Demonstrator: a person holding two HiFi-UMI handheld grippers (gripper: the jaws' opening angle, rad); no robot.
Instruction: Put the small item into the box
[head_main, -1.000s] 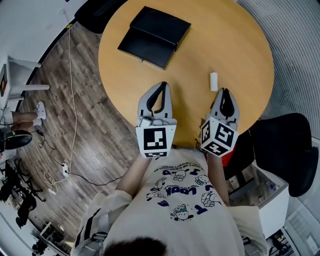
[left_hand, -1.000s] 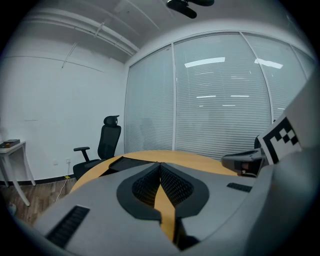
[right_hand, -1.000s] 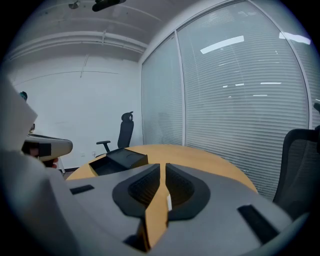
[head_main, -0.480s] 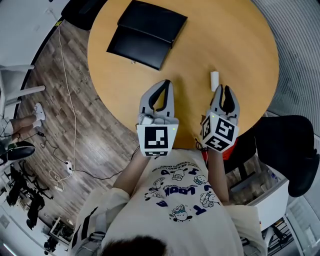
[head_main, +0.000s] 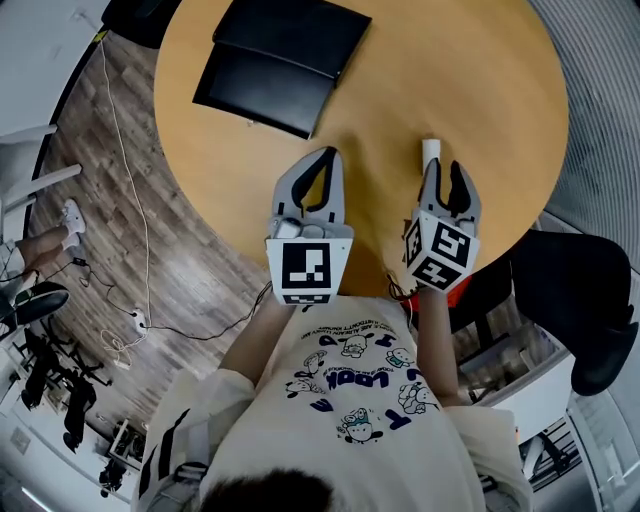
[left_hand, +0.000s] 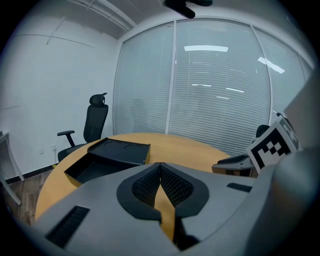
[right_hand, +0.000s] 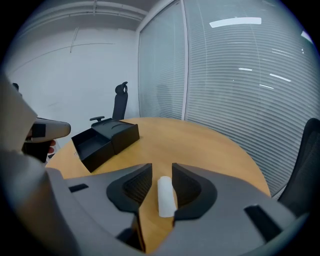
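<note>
The small item is a white cylinder (head_main: 430, 150) lying on the round wooden table (head_main: 480, 90). In the right gripper view the cylinder (right_hand: 165, 196) lies lengthwise between the jaws of my right gripper (right_hand: 161, 167), which are opening; the pads do not press on it. My right gripper (head_main: 445, 172) sits just behind it in the head view. The black box (head_main: 248, 92) stands open at the table's far left, its lid (head_main: 292, 34) beside it. My left gripper (head_main: 324, 158) hovers over the table's near edge, shut and empty, tips (left_hand: 160, 165) meeting.
A black office chair (head_main: 580, 300) stands close on the right, and another (left_hand: 95, 120) beyond the table. A glass wall with blinds (right_hand: 240, 90) runs behind. White cable (head_main: 120, 170) trails over the wooden floor on the left.
My right gripper's jaws have gone from shut to open and slid forward, so the white cylinder now lies between them. The left gripper has barely moved.
</note>
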